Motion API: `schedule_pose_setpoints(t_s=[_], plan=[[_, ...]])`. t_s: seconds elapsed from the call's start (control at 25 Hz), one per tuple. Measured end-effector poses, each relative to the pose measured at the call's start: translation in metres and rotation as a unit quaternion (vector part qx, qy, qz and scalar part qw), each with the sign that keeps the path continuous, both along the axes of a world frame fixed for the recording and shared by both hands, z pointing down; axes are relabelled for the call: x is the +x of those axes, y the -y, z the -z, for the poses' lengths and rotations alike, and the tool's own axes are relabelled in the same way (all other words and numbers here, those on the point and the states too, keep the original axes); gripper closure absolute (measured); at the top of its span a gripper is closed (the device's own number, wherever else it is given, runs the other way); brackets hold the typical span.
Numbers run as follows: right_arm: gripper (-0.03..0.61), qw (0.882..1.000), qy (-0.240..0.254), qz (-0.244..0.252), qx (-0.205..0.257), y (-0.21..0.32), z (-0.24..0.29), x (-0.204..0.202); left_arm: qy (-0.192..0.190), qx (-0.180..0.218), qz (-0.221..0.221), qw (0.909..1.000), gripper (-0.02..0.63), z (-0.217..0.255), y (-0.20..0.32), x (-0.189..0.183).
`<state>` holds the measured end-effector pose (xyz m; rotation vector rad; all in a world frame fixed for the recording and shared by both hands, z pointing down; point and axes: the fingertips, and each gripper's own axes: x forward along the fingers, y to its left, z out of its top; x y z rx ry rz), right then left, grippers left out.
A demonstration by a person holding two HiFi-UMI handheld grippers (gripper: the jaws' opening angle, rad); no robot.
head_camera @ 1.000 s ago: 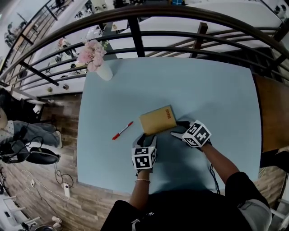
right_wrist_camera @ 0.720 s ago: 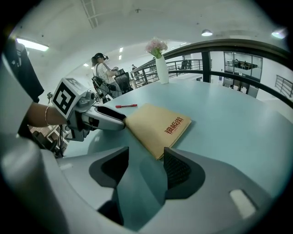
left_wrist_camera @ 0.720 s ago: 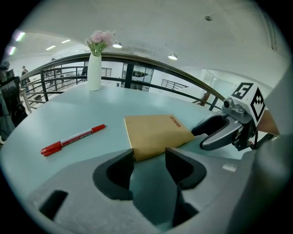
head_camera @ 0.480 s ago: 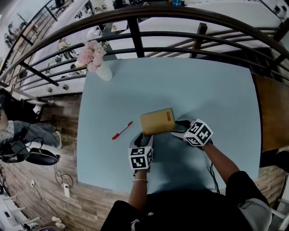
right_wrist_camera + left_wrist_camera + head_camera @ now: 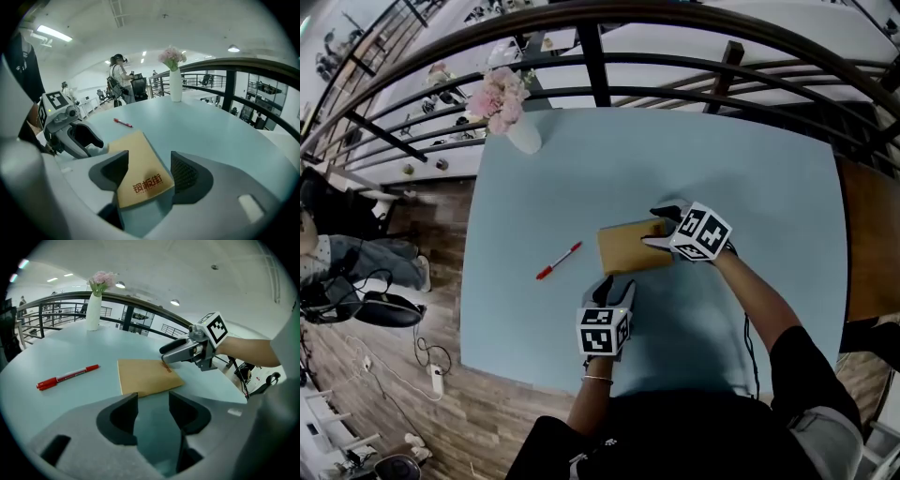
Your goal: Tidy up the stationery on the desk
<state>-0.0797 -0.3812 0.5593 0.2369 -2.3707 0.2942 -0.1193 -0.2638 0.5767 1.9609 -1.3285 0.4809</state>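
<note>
Lying between just-opening jaws of right tool (image 5: 149, 174): brown notebook (image 5: 133, 149) end.

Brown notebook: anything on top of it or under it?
On top: only the right gripper; its jaws have just been opening, with the brown notebook printed end between them, not pinched. Under: it lies flat on the blue table; anything beneath it is covered.

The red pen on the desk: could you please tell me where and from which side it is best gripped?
Probably mid-barrel on the red pen, from above with jaws across its length: it lies flat and slanted on bare desk, clear of the notebook. The left gripper, open and empty, is nearer.
</note>
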Motion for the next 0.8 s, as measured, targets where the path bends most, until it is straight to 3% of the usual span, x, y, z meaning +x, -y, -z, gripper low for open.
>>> schedule_pose_setpoints(t_s=[0.16,0.44,0.8], plan=[[0.278,0.999,-0.03,0.036,-0.015,0.002,-0.021,-0.012,-0.016,-0.007,0.006,0.9998,0.407,-0.002,0.005,0.004],[0.258,0.996,-0.04,0.065,-0.047,-0.012,-0.034,-0.009,-0.035,-0.024,0.014,0.999,0.407,-0.01,0.004,0.005],[0.314,0.991,-0.068,0.095,-0.062,-0.051,-0.034,0.008,-0.018,-0.021,0.019,0.9994,0.408,-0.012,0.005,0.0]])
